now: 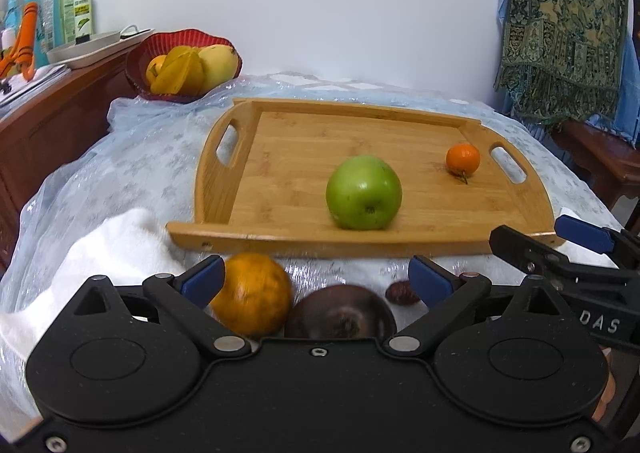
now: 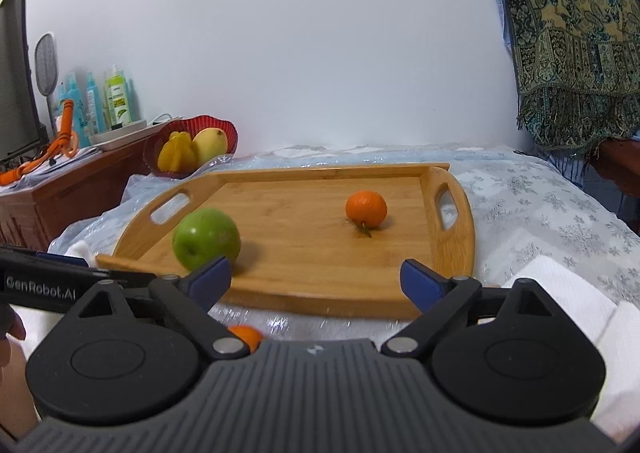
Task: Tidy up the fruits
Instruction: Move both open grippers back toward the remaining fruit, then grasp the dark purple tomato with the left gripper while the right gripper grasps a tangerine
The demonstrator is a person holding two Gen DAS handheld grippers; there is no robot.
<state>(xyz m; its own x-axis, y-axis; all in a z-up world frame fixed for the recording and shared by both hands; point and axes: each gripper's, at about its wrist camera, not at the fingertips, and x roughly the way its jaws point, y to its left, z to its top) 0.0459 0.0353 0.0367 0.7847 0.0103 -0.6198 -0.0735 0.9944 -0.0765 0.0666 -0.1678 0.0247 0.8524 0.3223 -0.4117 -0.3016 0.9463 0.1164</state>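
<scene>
A wooden tray lies on the covered table. On it rest a green apple and a small tangerine. In front of the tray's near edge lie a large orange, a dark brown round fruit and a small dark reddish fruit. My left gripper is open just above these, nothing pressed between its blue pads. My right gripper is open, hanging before the tray's near edge.
A red bowl with a mango, a starfruit and another yellow fruit sits at the back left. White towels lie on both near sides. A wooden cabinet with bottles stands left; patterned cloth hangs right.
</scene>
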